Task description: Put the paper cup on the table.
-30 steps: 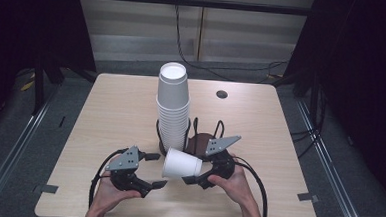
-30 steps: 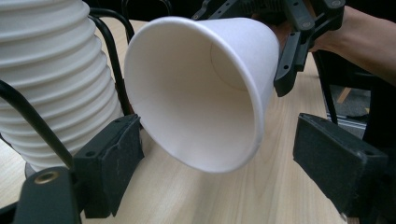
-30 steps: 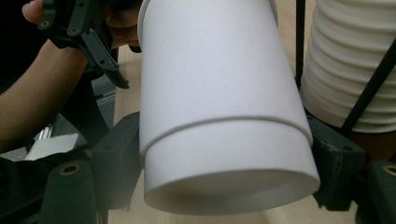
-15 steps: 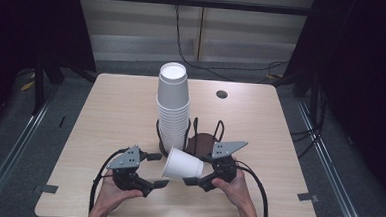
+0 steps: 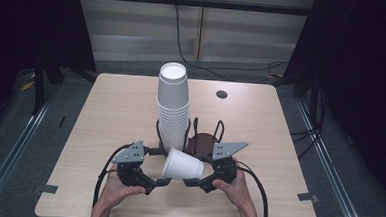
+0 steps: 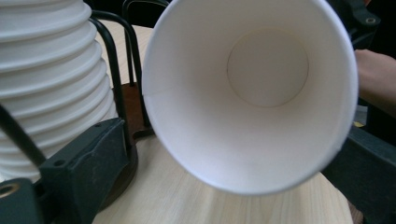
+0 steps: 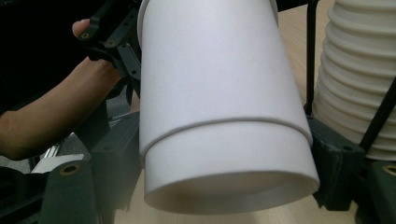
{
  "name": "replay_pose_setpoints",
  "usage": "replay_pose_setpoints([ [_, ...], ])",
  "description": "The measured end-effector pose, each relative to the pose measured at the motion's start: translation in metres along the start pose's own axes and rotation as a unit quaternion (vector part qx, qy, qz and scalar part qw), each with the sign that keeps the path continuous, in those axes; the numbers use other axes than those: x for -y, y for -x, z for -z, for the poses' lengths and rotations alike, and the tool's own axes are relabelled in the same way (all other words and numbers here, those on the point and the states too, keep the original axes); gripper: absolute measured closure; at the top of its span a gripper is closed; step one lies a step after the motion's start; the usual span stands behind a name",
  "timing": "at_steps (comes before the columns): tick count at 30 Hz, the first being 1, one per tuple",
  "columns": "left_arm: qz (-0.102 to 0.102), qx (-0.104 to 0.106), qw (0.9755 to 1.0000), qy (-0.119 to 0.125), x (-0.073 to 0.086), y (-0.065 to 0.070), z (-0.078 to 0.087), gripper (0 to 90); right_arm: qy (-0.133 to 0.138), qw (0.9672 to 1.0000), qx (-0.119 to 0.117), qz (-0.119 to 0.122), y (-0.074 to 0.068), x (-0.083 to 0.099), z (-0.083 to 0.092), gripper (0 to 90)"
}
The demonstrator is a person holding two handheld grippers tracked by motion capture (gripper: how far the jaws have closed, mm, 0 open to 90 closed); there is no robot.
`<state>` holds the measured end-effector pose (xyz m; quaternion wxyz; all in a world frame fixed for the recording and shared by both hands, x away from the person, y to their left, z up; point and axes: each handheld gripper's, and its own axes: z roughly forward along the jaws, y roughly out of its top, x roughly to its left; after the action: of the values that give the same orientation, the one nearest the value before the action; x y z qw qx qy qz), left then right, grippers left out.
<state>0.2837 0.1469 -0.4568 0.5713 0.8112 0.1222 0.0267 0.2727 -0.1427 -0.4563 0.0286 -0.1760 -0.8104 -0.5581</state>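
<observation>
Above, seen: white paper cup (image 5: 182, 164) sideways between left gripper (image 5: 149, 181) and right gripper (image 5: 197, 181), near tall white cup stack (image 5: 173, 105). Left gripper view: jaws spread (cup mouth facing). Right gripper view: pinched on cup's base.

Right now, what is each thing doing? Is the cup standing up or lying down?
Loose paper cup: tipped on its side, empty, two nested.
Cup stack: upright in the wire holder.
Right gripper: shut on the cup's bottom end.
Left gripper: jaws at the cup's mouth, grip unclear.
</observation>
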Motion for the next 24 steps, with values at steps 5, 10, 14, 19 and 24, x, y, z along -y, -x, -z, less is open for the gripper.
replay_pose_setpoints([
  [5,-0.005,0.016,0.9998,0.009,-0.008,-0.002,-0.006,0.8,-0.001,1.0000,-0.002,0.002,0.000,-0.001,0.000,23.1],
  [10,-0.003,0.029,0.9994,0.019,-0.008,-0.004,-0.011,0.0,-0.009,0.9999,-0.003,0.006,-0.001,-0.003,-0.003,23.2],
  [14,-0.001,0.034,0.9991,0.027,-0.009,-0.004,-0.011,0.5,-0.002,1.0000,-0.003,0.009,-0.001,-0.003,-0.004,23.1],
  [19,-0.001,0.037,0.9988,0.032,-0.010,-0.003,-0.011,3.2,-0.003,0.9999,-0.005,0.009,-0.001,-0.003,-0.006,23.1],
  [24,-0.002,0.037,0.9989,0.028,-0.009,-0.005,-0.013,2.9,-0.006,0.9999,-0.006,0.009,0.001,-0.002,-0.006,23.0],
])
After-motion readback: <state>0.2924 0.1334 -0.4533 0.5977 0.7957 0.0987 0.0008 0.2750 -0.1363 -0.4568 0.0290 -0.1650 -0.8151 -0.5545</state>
